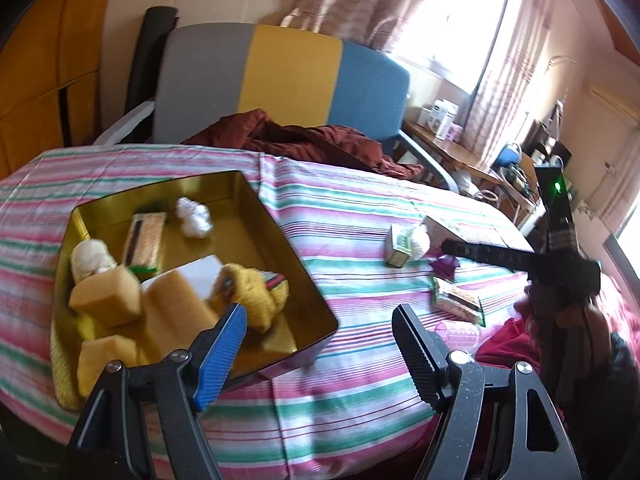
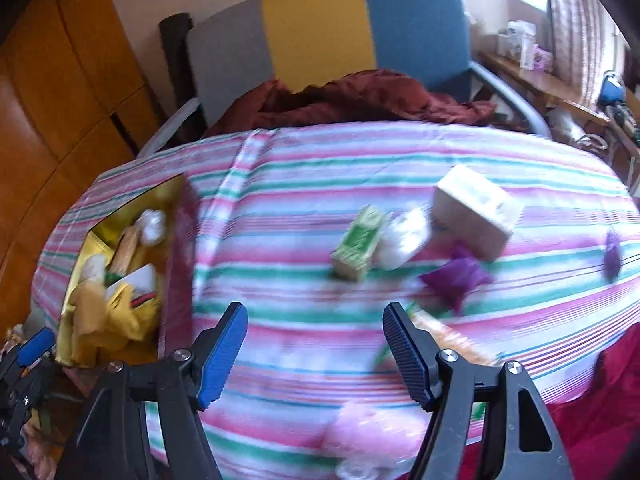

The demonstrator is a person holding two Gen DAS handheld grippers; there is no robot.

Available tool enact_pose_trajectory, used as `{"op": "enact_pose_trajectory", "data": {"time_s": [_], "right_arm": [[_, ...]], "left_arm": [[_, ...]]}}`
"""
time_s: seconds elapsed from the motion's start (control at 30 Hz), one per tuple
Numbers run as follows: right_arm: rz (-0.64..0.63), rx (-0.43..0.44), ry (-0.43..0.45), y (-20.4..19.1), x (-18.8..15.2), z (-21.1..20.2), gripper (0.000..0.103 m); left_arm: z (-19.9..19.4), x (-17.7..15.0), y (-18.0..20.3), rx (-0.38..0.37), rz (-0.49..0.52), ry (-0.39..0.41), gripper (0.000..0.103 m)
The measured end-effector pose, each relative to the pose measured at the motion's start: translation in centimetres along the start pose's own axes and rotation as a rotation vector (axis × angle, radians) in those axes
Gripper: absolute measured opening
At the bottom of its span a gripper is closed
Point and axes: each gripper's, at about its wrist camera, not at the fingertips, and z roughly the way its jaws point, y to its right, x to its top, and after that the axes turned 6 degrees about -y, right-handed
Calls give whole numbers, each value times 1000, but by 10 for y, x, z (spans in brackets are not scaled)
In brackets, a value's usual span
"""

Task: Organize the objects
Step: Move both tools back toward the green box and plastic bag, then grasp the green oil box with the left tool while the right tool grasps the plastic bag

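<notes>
Scattered on the striped cloth (image 2: 304, 168): green carton (image 2: 356, 248), white wad (image 2: 402, 240), beige box (image 2: 476, 216), purple wrapper (image 2: 456, 276). Packed into the gold tin (image 1: 280, 248) at left: yellow sponges (image 1: 108, 300), white wad, packet. Both left gripper (image 1: 320, 344) and right gripper (image 2: 314, 344) parted and empty.

Tricolour chair (image 1: 280, 80), bright curtained window (image 1: 452, 12), wooden wardrobe (image 1: 44, 72).
</notes>
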Motion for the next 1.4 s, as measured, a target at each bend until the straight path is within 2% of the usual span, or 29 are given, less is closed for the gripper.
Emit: {"op": "enact_pose_trajectory", "data": {"time_s": [0.17,0.37,0.53,0.83,1.1,1.27,1.4], "right_arm": [[45,-87,49,38,21,-6,71],[143,-181,89,88,32,7,71],[283,-137,54,123,26,20,71],[337,-94,84,132,25,11,71],[401,-50,50,146,24,18,71],[403,-26,37,146,23,20,71],[399,-10,29,145,25,22,71]], "left_arm": [[14,9,22,-17,54,-23,76],[35,16,45,-24,109,-66,76],[53,24,56,-23,121,-98,76],[88,56,83,-26,159,-133,76],[138,70,102,-8,193,-178,74],[176,75,114,18,242,-216,69],[200,80,124,24,284,-230,69]]}}
